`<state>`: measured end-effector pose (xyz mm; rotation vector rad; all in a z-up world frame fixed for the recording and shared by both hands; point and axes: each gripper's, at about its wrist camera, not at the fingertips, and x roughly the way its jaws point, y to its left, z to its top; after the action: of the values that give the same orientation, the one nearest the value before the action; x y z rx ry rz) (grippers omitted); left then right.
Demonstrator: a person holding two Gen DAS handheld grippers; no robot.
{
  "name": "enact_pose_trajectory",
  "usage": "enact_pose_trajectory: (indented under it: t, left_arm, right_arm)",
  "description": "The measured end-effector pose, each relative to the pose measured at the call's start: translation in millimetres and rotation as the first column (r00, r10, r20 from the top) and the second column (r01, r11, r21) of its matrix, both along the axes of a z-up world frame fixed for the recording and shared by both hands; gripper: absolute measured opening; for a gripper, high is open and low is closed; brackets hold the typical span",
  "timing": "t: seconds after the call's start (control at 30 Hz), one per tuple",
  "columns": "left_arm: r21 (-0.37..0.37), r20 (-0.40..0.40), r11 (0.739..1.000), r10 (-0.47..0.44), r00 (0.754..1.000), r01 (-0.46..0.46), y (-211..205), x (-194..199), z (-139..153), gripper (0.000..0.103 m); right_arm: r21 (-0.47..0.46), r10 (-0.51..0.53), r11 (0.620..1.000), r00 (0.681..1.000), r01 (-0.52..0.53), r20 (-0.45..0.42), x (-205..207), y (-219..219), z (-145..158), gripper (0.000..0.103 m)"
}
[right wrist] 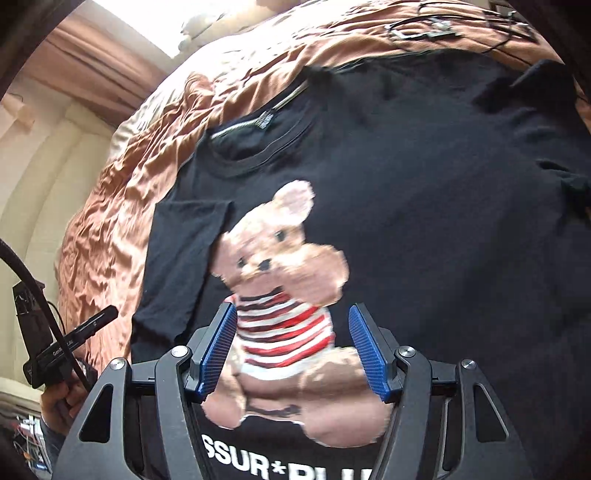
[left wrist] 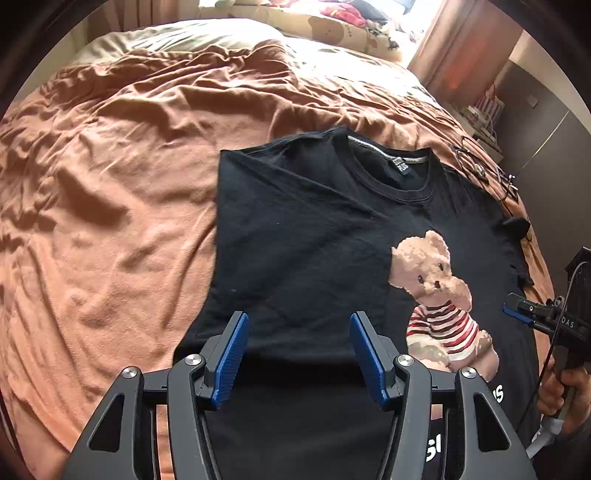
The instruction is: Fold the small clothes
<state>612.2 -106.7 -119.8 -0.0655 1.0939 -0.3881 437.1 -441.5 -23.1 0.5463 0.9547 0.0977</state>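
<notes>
A black T-shirt with a teddy bear print lies face up on the bed. Its left side is folded inward over the chest. My left gripper is open and empty, hovering over the folded left part near the hem. My right gripper is open and empty above the bear print on the same shirt. The right gripper also shows at the right edge of the left wrist view. The right sleeve lies spread out.
A rumpled orange-brown bedspread covers the bed. Black cables and small metal items lie on it beyond the shirt's right shoulder. Pillows and patterned bedding are at the head. A wall and shelf stand to the right.
</notes>
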Motion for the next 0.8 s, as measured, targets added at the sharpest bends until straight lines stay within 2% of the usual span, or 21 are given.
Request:
enact_pose_trajectory:
  t: [0.43, 0.6, 0.8]
  left_arm:
    - [0.008, 0.005, 0.997, -0.079, 0.997, 0.079, -88.8, 8.6, 2.6, 0.06]
    - [0.012, 0.007, 0.996, -0.09, 0.996, 0.09, -117.0, 14.6, -1.9, 0.06]
    - [0.008, 0.012, 0.995, -0.097, 0.995, 0.097, -149.2, 24.1, -7.3, 0.06]
  right_arm:
    - [-0.071, -0.235, 0.969, 0.971, 0.238, 0.054, -62.8, -150.5, 35.5, 0.061]
    - [-0.084, -0.277, 0.956, 0.958, 0.282, 0.069, -74.4, -196.1, 43.7, 0.061]
    - [-0.13, -0.281, 0.948, 0.956, 0.289, 0.077, -70.0, -227.9, 46.0, 0.061]
